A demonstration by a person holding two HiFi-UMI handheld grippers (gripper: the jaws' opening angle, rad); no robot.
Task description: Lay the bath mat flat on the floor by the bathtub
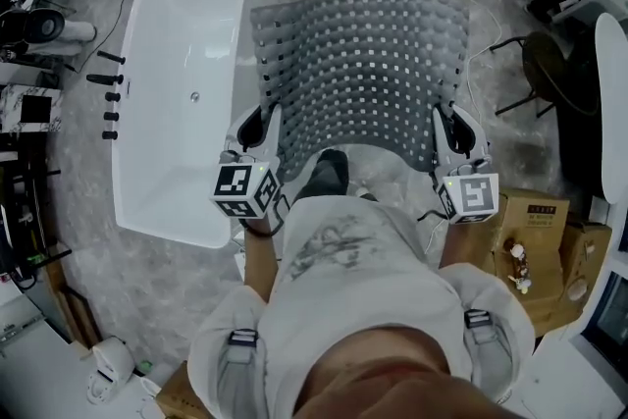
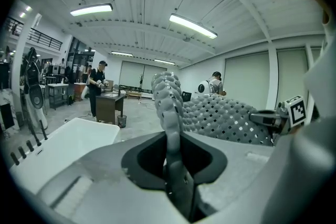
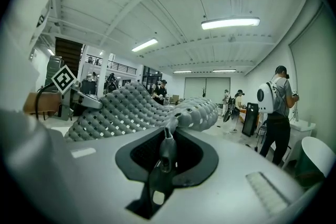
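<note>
Clamps the left gripper (image 1: 260, 125) shut on the near left corner of the bath mat (image 1: 363, 64), the grey studded edge pinched upright between the closed jaws in the left gripper view. Clamps the right gripper (image 1: 453, 128) the same way on the near right corner, jaws closed on a fold of the mat. Holds both at about one height, either side of a dark shoe (image 1: 329, 174).

Leaves the near edge lifted off the floor (image 1: 137, 270). Spreads the rest of the mat away from the body, bowed and rippled, just beside the white bathtub (image 1: 167, 152) and along its long side. Cannot tell whether the far edge touches down.

Looks like the spreading and lowering step: mat in about the right place by the tub, but raised and wavy rather than flat. Probably calls next for bringing both grippers down together, with the near edge kept taut and square to the tub, so that the ripples run out toward the far end. Calls for parting the jaws only once both corners rest on the floor, with the shoe clear of the mat.

Offers no readable brand. Shows black-and-white square patterns on the marker cubes (image 1: 243, 189), without letters. Shows a faint graphic on the shirt (image 1: 334, 250), illegible. Shows a short printed line on the cardboard box (image 1: 535, 231) at the right, too small to read.
</note>
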